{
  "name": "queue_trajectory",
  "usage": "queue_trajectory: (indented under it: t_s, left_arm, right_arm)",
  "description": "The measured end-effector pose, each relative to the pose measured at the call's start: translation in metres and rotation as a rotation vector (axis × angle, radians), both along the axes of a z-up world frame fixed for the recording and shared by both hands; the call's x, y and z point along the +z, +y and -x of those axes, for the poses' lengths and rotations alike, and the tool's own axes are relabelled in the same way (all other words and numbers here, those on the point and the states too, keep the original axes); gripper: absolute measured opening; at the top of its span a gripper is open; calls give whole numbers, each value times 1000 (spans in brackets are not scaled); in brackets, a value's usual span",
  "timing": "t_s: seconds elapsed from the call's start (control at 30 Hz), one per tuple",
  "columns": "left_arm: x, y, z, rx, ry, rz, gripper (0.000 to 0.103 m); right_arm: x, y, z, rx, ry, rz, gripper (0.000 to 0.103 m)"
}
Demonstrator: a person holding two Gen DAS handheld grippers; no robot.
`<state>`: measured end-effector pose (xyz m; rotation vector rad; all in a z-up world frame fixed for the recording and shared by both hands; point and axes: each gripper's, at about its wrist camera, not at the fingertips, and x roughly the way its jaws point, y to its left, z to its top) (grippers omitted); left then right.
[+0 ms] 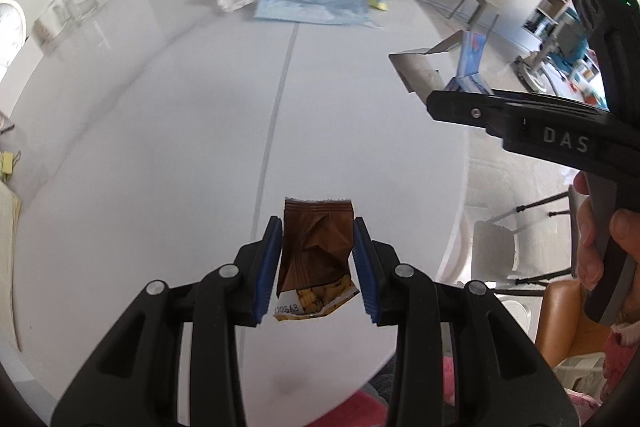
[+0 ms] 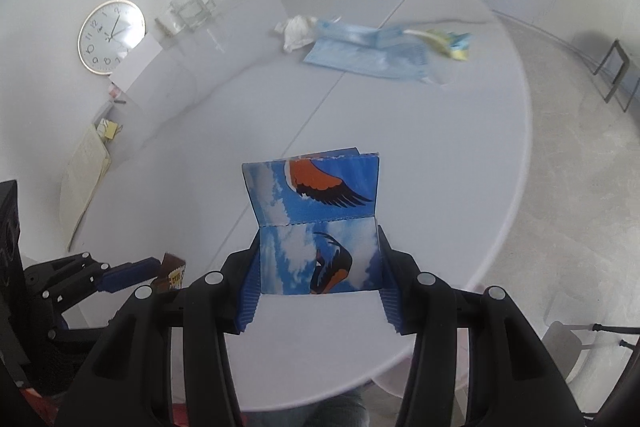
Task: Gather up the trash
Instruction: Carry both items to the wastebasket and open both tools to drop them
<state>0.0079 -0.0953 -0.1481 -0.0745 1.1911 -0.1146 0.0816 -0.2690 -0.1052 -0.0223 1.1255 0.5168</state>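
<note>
Left wrist view: our left gripper (image 1: 318,269) pinches a brown snack wrapper (image 1: 316,259) between its blue pads, held above the white table (image 1: 160,147). Our right gripper (image 2: 318,281) clamps a flattened blue carton (image 2: 316,223) (bird print on its panels) over the table's near edge. Far across the table lie a crumpled tissue (image 2: 298,31), blue face masks (image 2: 360,55) and a yellow scrap (image 2: 450,43), close together.
</note>
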Motion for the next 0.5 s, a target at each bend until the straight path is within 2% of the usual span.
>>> queue_trajectory:
  t_s: [0.13,0.23,0.37,0.5]
  left_arm:
    - [13,-39,10,-91,-17,8,35]
    - [16,-70,18,-162,-13,29,35]
    - [12,-106,27,-255,4,52,35]
    - [6,-129,31,-321,24,37,35]
  right_arm:
    - [14,-54,31,-81,-25,-8,50]
    - [14,-88,52,-140,-32,13,50]
    - [-5,-128,77,-219,3,41,50]
    - [-33,-153,95,-270,70,56,50]
